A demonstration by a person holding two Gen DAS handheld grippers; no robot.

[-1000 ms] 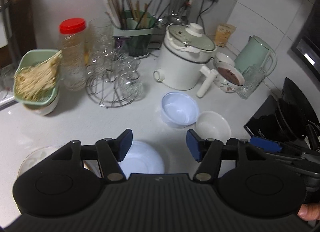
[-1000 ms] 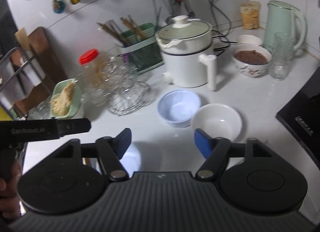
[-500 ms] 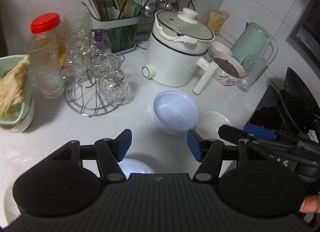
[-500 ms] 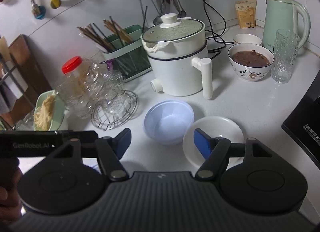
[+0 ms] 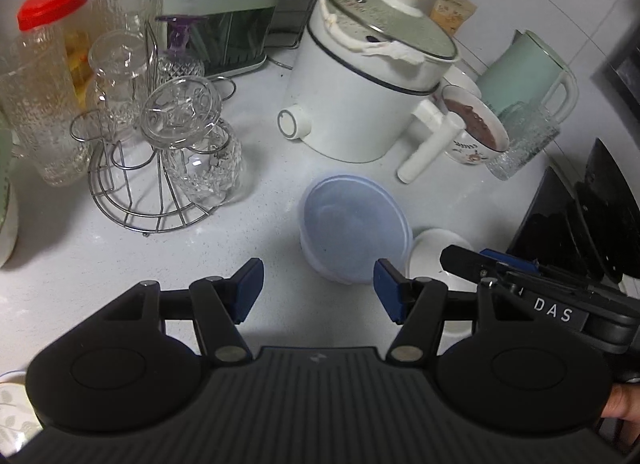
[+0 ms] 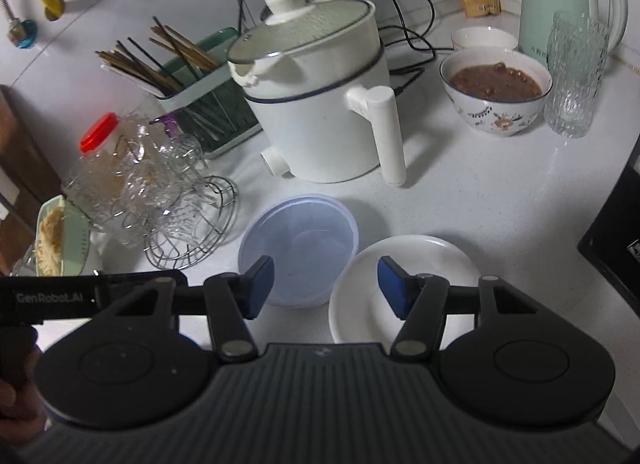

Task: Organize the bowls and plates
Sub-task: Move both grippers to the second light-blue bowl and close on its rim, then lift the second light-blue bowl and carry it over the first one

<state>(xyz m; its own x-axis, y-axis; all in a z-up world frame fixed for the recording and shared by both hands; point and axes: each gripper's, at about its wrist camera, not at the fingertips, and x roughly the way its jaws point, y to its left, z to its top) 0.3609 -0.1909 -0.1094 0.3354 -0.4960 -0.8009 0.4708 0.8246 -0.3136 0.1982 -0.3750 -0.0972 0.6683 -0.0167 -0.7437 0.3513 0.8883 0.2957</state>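
Both grippers nearer counter than second ago, bowls larger in view. Left gripper (image 5: 318, 290) jaws apart, empty, short of blue bowl (image 5: 354, 230). Right gripper (image 6: 326, 286) jaws just narrowed, gripping nothing, over white bowl (image 6: 404, 280) touching blue bowl.

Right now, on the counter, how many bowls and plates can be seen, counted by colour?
Blue: 1, the blue bowl
Plain white: 3, the white plate, the small white bowl and the white bowl under the green bowl
White with pattern: 2, the patterned bowl of brown food and the leaf-patterned plate
Green: 1, the green bowl
Total: 7
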